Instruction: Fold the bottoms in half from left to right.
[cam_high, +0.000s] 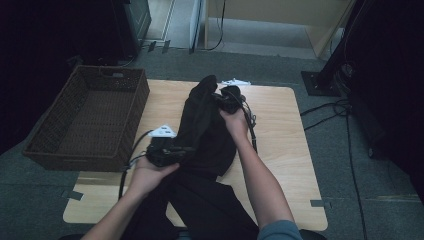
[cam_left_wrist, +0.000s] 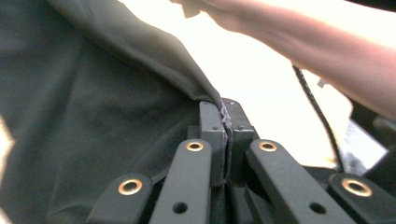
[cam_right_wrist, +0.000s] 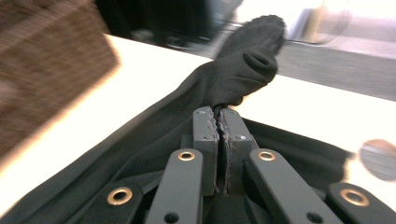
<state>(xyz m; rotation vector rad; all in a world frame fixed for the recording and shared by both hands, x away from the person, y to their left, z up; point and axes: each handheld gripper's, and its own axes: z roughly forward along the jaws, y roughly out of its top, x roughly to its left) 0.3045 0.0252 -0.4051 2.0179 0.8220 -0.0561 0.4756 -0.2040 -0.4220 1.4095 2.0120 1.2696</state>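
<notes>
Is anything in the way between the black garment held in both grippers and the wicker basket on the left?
Nothing visible. The garment is pinched by the left gripper and right gripper; bare table lies between it and the open basket.

A light wooden table (cam_high: 280, 145) stands on grey carpet (cam_high: 345, 165) in a dim room.
</notes>
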